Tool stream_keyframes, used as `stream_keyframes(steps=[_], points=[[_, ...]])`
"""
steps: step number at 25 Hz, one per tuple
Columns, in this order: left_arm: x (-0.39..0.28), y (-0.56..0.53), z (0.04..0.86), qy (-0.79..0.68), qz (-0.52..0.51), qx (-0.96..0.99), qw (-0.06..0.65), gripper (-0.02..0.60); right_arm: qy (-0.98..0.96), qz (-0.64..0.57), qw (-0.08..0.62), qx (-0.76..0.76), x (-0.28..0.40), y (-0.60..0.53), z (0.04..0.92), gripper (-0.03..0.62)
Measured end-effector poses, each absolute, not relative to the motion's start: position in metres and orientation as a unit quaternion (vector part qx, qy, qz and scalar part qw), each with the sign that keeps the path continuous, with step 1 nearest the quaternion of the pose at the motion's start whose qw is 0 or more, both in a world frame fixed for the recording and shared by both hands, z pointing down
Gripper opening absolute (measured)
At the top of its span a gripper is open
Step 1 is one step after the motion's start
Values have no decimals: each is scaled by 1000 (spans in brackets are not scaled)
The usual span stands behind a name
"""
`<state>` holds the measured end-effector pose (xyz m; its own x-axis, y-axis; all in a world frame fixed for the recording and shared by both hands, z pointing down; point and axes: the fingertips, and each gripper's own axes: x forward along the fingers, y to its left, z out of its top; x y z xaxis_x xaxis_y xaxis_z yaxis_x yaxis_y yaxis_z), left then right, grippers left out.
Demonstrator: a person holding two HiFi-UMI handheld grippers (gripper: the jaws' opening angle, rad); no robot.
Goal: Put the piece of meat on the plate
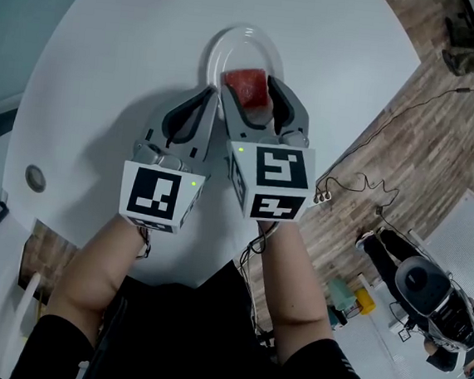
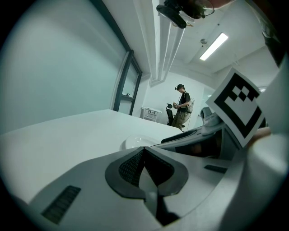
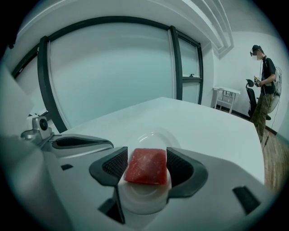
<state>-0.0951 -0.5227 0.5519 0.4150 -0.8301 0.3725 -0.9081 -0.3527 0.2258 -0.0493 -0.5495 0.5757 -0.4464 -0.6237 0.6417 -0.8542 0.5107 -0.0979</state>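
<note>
The right gripper (image 1: 249, 86) pinches the red meat (image 1: 247, 88) between its jaws over the 6 o'clock part of the white plate (image 1: 224, 43) on the table (image 1: 123, 74), while the left gripper (image 1: 212, 96), jaws pressed together and empty, sits just beside it at 9 o'clock.

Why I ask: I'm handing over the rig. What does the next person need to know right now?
Right gripper: shut on the piece of meat, held over the plate; contact unclear.
Left gripper: shut, empty, beside the plate on the white table.
Done: meat gripped and over the plate.
To do: set it down, open the right jaws, withdraw.
</note>
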Motion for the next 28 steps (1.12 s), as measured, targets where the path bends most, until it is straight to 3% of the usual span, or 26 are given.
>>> stream_keyframes(steps=[5,11,15,20,28], points=[[-94,-522,548,-531,96,819,196,3,-825,203,267,454,-48,-550,567,273],[-92,-524,535,-530,95,823,183,3,-831,195,248,459,-47,-549,551,215],[-89,-522,514,-529,94,826,170,3,-828,181,224,482,-38,-545,526,95],[-87,-505,490,-535,86,825,161,3,-826,155,181,511,-27,-528,490,5],[-74,-484,445,-529,77,835,129,3,-835,123,130,521,-17,-511,439,3]])
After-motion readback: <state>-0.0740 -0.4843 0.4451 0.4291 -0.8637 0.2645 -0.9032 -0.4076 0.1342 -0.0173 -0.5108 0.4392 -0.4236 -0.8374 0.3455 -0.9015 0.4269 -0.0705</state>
